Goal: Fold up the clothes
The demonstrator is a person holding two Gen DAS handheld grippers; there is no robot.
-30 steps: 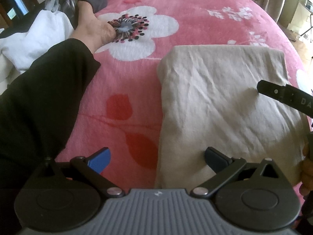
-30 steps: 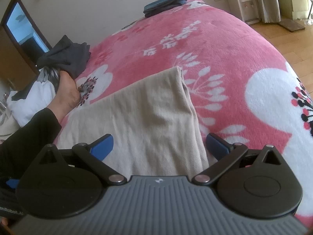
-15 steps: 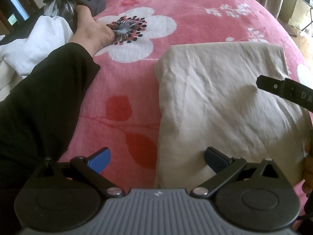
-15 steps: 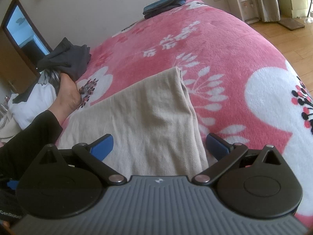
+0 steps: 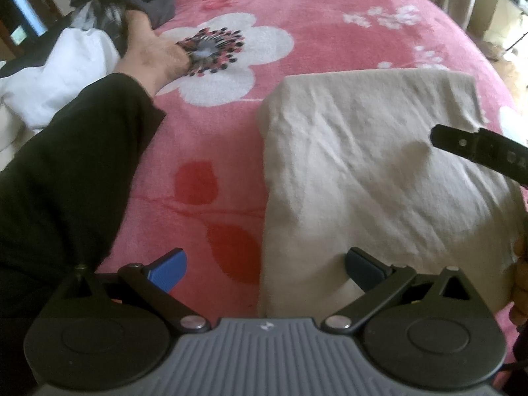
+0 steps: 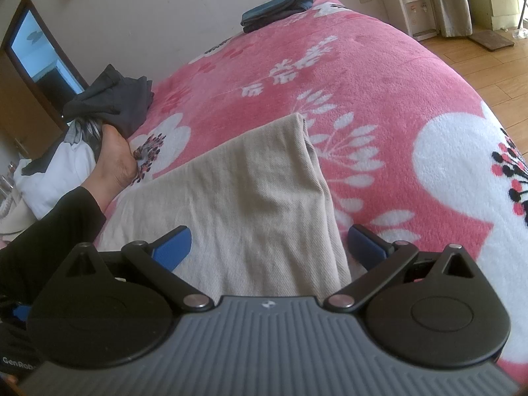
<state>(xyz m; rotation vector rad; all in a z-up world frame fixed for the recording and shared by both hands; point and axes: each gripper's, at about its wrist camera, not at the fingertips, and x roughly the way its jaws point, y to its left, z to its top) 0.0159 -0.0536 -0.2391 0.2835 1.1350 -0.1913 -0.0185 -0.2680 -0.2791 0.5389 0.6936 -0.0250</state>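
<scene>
- Left wrist view: left gripper [image 5: 264, 264] spread wide, empty; beige garment [image 5: 379, 165] lies flat, its left edge between the fingers.
- Right gripper [image 6: 269, 242] also agape, cloth's right edge between its pads.
- Garment looks soft, light; best pinched at near corners.
- Pink floral blanket [image 6: 379, 99] beyond fingers; bedroom, wood floor [image 6: 478, 66] far right.

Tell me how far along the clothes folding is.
Done: a stack of dark folded clothes sits at the far bed edge, and the beige garment lies folded flat. In hand: nothing; left gripper and right gripper jaws are open. Left: the crumpled grey and white pile beyond the foot.
</scene>
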